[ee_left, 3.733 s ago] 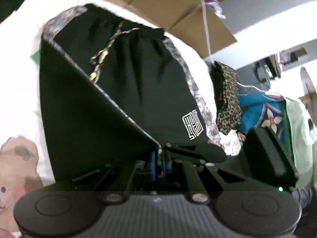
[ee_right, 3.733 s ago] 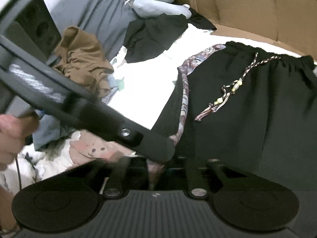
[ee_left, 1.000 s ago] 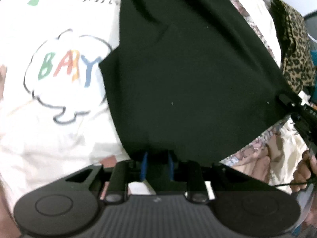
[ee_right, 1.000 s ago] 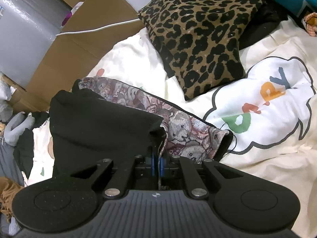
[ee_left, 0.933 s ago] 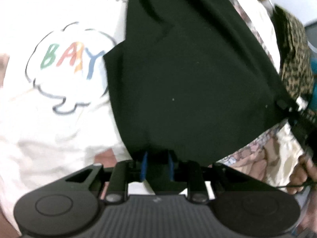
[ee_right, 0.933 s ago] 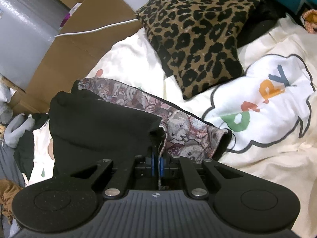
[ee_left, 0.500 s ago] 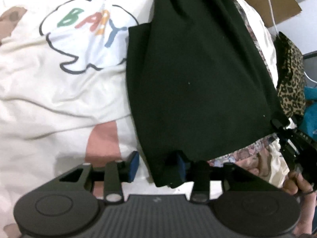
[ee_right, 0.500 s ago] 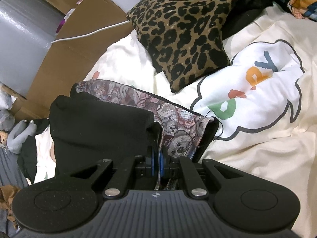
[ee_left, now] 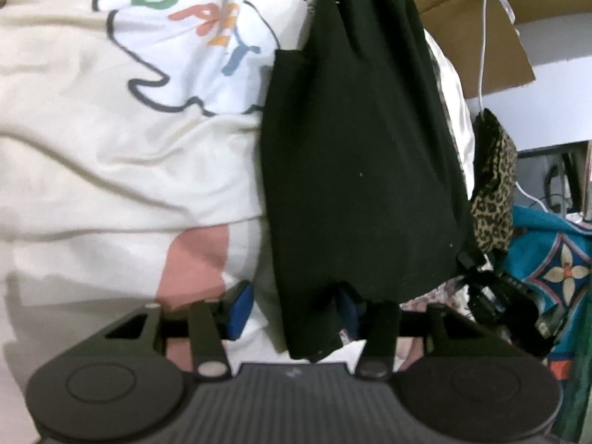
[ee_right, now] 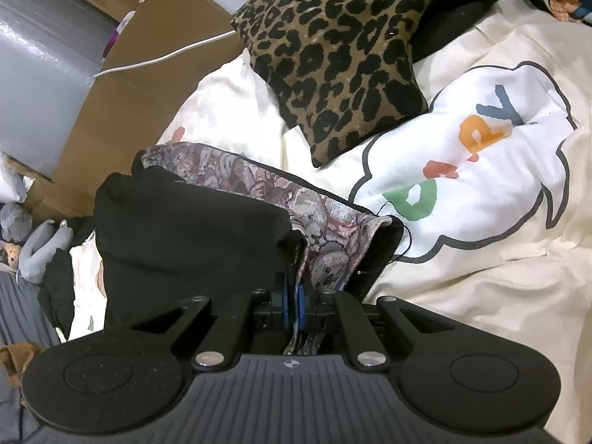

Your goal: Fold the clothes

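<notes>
The left gripper stands wide apart around the near hem of the black shorts, folded on the cream bedspread, while the right gripper pinches their patterned edge beside the leopard cushion.

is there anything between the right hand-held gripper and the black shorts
No. The right hand-held gripper is already shut on the hem of the black shorts, so nothing visible stands between them.
</notes>
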